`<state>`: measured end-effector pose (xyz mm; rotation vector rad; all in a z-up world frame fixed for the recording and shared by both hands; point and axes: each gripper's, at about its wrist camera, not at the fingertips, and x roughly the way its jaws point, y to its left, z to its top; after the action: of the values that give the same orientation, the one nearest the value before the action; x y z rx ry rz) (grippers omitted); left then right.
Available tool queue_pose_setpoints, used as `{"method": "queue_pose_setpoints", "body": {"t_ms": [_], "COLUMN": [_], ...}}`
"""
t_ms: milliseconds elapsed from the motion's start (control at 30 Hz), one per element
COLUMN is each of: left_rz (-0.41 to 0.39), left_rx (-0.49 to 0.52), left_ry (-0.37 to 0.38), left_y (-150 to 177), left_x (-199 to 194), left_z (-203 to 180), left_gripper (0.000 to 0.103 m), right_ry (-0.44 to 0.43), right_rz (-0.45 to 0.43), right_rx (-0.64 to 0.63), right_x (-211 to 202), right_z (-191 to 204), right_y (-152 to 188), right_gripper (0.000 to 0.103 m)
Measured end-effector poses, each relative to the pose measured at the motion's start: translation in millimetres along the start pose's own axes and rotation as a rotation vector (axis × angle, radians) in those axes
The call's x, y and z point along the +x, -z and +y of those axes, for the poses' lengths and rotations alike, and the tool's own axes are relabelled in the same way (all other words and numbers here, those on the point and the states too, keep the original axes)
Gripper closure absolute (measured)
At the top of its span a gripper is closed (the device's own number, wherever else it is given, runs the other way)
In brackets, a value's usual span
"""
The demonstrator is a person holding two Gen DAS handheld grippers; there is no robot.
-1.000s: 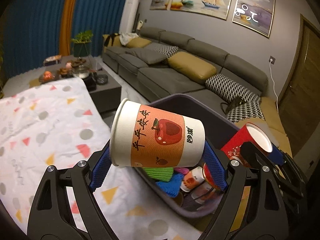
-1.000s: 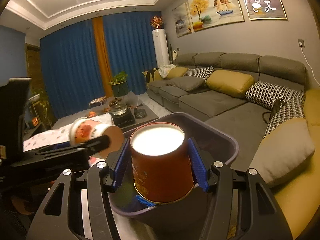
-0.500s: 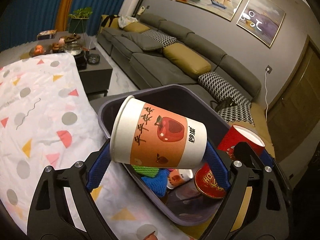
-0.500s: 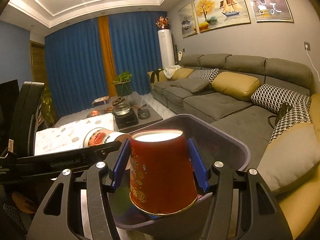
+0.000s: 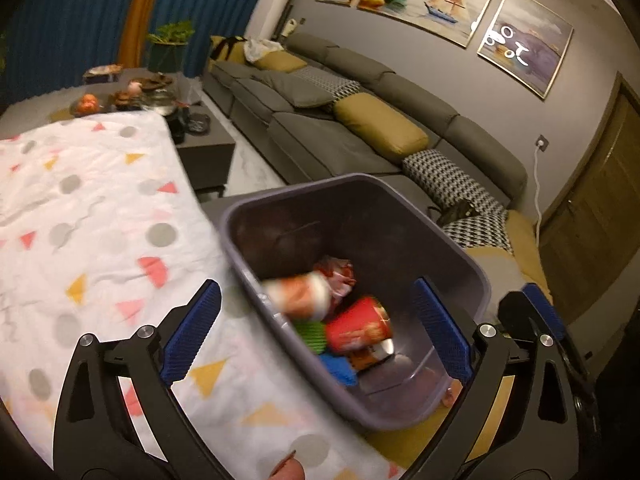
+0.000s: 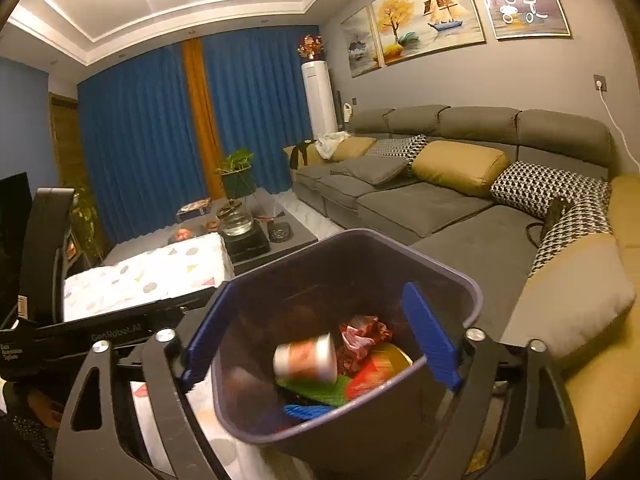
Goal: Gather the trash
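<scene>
A dark purple bin (image 5: 256,216) (image 6: 472,292) stands beside the table, straight ahead of both grippers. My left gripper (image 5: 316,332) hangs open over its near rim with nothing between the fingers. My right gripper (image 6: 320,336) is open too, above the bin. The white and orange paper cup (image 5: 300,294) (image 6: 306,358) is blurred inside the bin, caught mid-fall. The red paper cup (image 5: 358,330) (image 6: 372,374) lies among the trash at the bottom, next to green and blue scraps and a crumpled red wrapper (image 5: 338,276) (image 6: 362,334).
A table under a white cloth with coloured triangles and dots (image 5: 80,216) (image 6: 152,276) lies left of the bin. A grey corner sofa (image 5: 360,136) (image 6: 440,200) with cushions runs behind and to the right. A dark coffee table (image 5: 200,144) holds small items.
Both grippers opened. The white and orange cup left my left gripper and the red cup left my right one; both dropped into the bin.
</scene>
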<state>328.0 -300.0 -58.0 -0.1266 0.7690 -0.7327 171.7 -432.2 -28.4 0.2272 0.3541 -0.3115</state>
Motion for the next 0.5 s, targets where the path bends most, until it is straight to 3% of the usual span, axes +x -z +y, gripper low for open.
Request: {"method": "queue_pose_setpoints", "body": {"t_ms": [100, 133, 267, 500], "left_rz": [-0.059, -0.08, -0.169, -0.269], "left_rx": [0.045, 0.058, 0.102, 0.086], "left_ry": [-0.109, -0.143, -0.299, -0.449], "left_y": [9.6, 13.2, 34.6, 74.9], "left_x": [-30.6, -41.4, -96.5, -179.4], "left_z": [-0.3, -1.1, -0.2, 10.1], "left_gripper": [0.006, 0.006, 0.006, 0.006], "right_ry": [0.033, 0.053, 0.068, 0.065], "right_rz": [0.011, 0.019, 0.026, 0.037], "right_rx": [-0.026, -0.037, -0.066, -0.128], "right_x": [-10.1, -14.9, -34.6, -70.4], "right_z": [5.8, 9.5, 24.8, 58.2], "right_y": [3.1, 6.1, 16.5, 33.8], "right_gripper": [0.013, 0.007, 0.006, 0.006]}}
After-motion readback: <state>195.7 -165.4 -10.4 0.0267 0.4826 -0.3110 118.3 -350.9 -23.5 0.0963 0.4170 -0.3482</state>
